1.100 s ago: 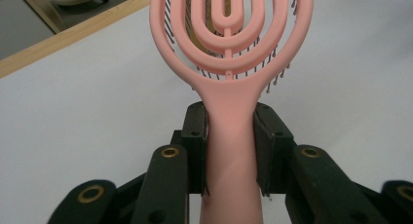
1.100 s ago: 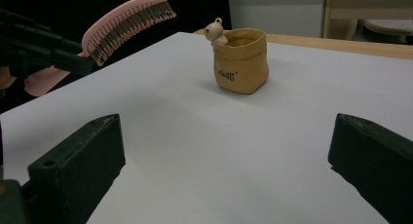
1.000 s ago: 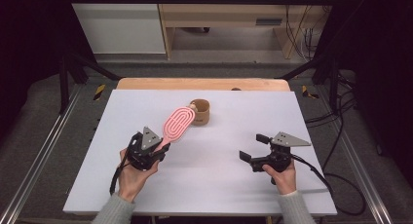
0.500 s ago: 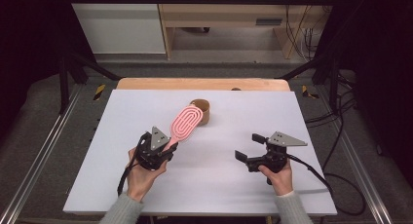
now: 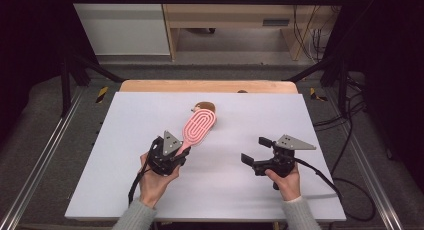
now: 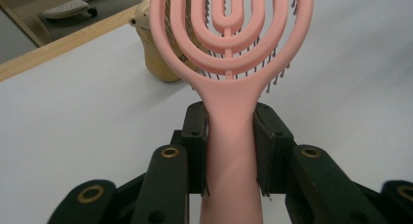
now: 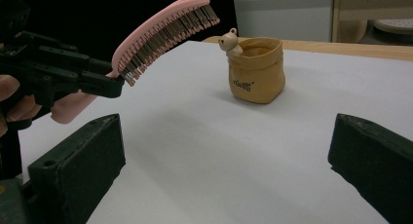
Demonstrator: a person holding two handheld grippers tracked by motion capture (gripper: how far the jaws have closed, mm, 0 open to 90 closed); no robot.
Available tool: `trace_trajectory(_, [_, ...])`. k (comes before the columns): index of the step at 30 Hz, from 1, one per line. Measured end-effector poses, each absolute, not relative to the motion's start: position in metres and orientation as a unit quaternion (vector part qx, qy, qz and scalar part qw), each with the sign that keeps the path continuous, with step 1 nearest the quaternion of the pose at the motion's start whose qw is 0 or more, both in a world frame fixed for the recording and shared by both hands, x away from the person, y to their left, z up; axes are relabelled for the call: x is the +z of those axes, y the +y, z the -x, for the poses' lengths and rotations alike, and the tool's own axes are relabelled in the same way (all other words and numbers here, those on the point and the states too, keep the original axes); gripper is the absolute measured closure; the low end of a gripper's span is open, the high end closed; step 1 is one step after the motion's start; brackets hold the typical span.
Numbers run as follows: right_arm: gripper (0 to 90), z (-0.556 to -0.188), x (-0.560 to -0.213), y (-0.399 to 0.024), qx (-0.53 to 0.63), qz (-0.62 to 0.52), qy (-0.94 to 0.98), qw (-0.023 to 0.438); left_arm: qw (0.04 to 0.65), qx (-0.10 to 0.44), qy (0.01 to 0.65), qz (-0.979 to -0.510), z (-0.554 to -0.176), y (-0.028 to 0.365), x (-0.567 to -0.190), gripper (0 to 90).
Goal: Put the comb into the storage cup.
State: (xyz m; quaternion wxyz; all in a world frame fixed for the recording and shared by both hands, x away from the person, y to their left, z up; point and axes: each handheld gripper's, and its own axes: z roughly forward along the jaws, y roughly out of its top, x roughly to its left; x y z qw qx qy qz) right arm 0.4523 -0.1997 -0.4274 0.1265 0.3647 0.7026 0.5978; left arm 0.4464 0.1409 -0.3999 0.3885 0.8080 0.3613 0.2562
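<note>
The left hand-held gripper (image 5: 176,151) is clamping the handle of a pink vented hairbrush (image 5: 199,128), its two black pads pressing on either side of the handle just below where the oval head begins. In the left gripper view the hairbrush (image 6: 229,63) is rising straight up between the jaws, showing its looped pink back with dark bristles peeking past the edges. From the right gripper view the brush (image 7: 163,31) is tilting upward off the white counter (image 5: 125,190), head higher than handle and bristles facing down, so it is hanging in the air rather than lying on the surface.

Its head is pointing toward a small tan fabric pouch (image 5: 206,108) standing upright near the far middle of the counter. The pouch (image 7: 255,70) is open at the top, carrying small dark lettering on its front and a little cream bear figure (image 7: 228,41) perching at its rim. In the high view the brush head is overlapping the pouch's near side, though whether they are touching I cannot tell.

The right hand-held gripper (image 5: 255,151) is sitting well apart to the right, low over the counter, with its jaws standing wide apart and gripping nothing.
</note>
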Motion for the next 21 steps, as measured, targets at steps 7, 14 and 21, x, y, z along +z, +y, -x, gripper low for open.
trace_trajectory(7, [0.4, -0.453, -0.428, -0.198, 0.598, -0.366, 0.703, 0.123, 0.405, 0.247, 0.365, -0.801, -0.443, 0.136, -0.406, 69.4])
trace_trajectory(14, [0.4, -0.453, -0.428, -0.197, 0.596, -0.368, 0.704, 0.122, 0.415, 0.241, 0.371, -0.795, -0.441, 0.13, -0.419, 69.4])
trace_trajectory(21, [0.5, -0.454, -0.428, -0.191, 0.592, -0.369, 0.706, 0.119, 0.421, 0.24, 0.376, -0.79, -0.44, 0.122, -0.427, 69.4])
